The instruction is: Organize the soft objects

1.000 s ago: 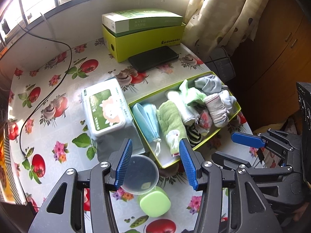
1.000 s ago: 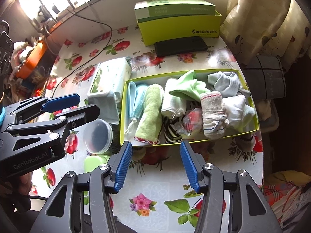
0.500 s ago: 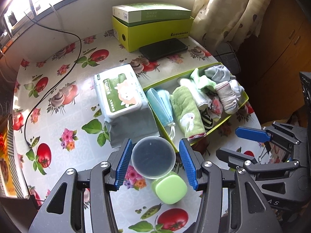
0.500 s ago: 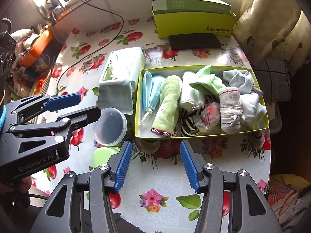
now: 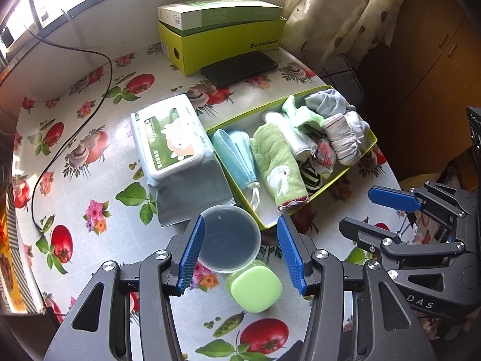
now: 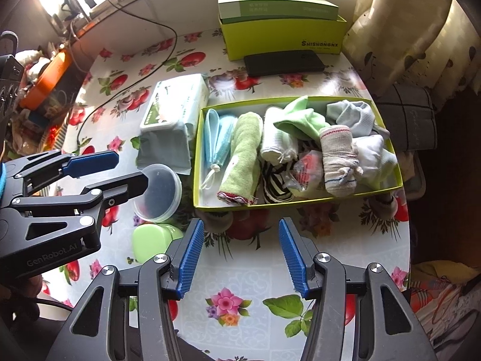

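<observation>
My left gripper (image 5: pixel 240 251) is hovering low centre of its frame, jaws apart — a clear tub (image 5: pixel 230 238) is lying between them, untouched. My right gripper (image 6: pixel 240 255) is hanging bottom centre, jaws apart over bare tablecloth (image 6: pixel 240 285). Soft things — masks (image 6: pixel 217 138), green towel (image 6: pixel 242 159), socks (image 6: pixel 336 162) — are sitting in the green tray (image 6: pixel 300 203), mid-frame.
</observation>
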